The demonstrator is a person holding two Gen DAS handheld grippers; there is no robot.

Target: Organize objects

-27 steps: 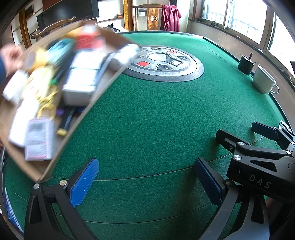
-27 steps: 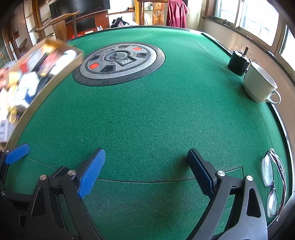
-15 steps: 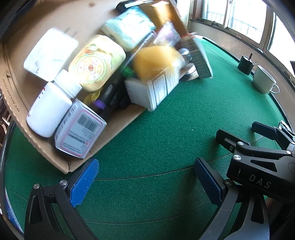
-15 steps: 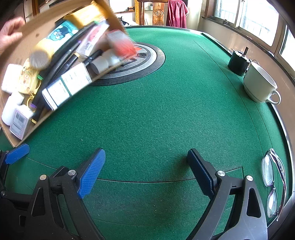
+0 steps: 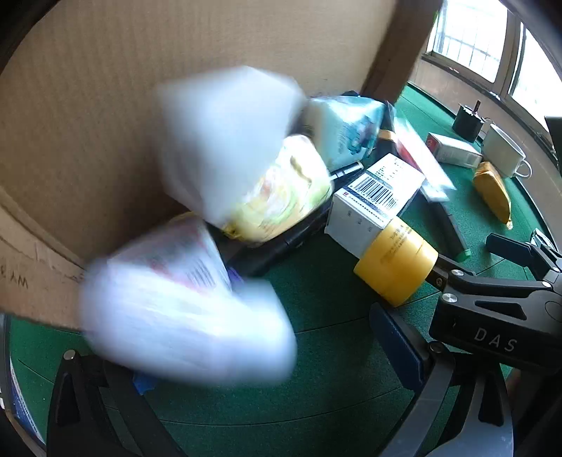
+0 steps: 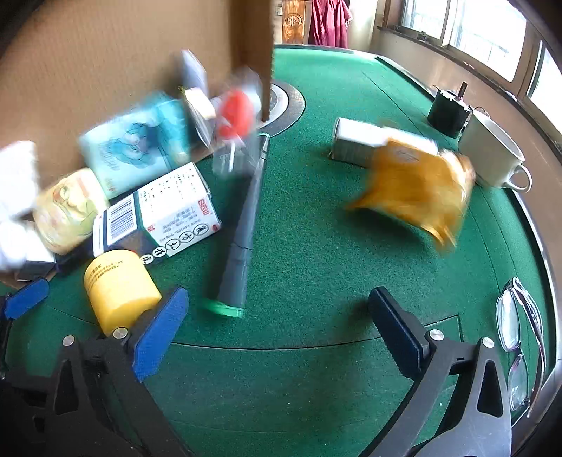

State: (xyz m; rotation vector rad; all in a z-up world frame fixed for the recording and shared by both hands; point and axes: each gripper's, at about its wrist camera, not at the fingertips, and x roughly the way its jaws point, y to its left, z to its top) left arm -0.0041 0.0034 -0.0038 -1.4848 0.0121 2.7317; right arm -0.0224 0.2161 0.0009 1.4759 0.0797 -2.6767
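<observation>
Both tools gape, gripping nothing. A yellow jar (image 6: 119, 286) lies on the desk (image 6: 316, 246), touching the right tool (image 6: 277, 328) on its left finger. The left tool (image 5: 267, 348) sits behind blurred boxes.

Black angular left tool (image 5: 267, 355) and right tool (image 6: 277, 323), blue ribbed pads, silver screws, white "DAS" lettering.

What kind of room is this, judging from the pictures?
Probably a home game room: a green felt table with a round console at its centre, like a mahjong table, a window and a white cup.
</observation>
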